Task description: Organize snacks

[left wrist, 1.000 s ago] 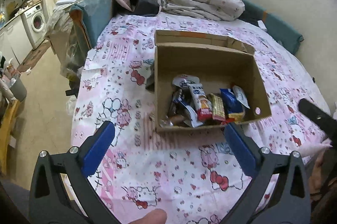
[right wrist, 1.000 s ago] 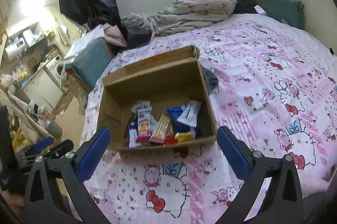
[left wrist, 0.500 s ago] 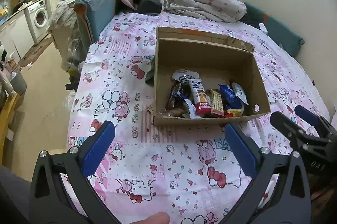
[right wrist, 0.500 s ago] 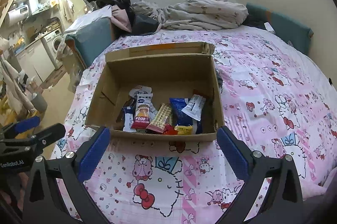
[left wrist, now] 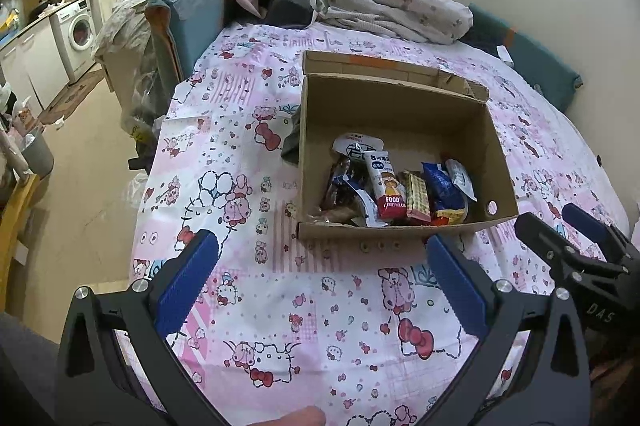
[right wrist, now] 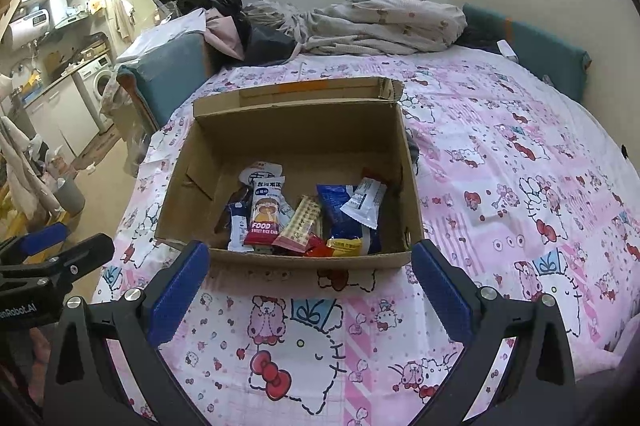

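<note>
Hovering above the bed (left wrist: pixel 320 306), both tools, left (left wrist: pixel 322 258) and right (right wrist: pixel 310 266), are held wide and empty, aimed at the box (right wrist: pixel 296 129) where the snacks (right wrist: pixel 308 214) are piled.

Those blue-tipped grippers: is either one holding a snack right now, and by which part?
Nothing is held. The left gripper and right gripper are both open and empty, short of the cardboard box; the snacks all lie inside it.
</note>
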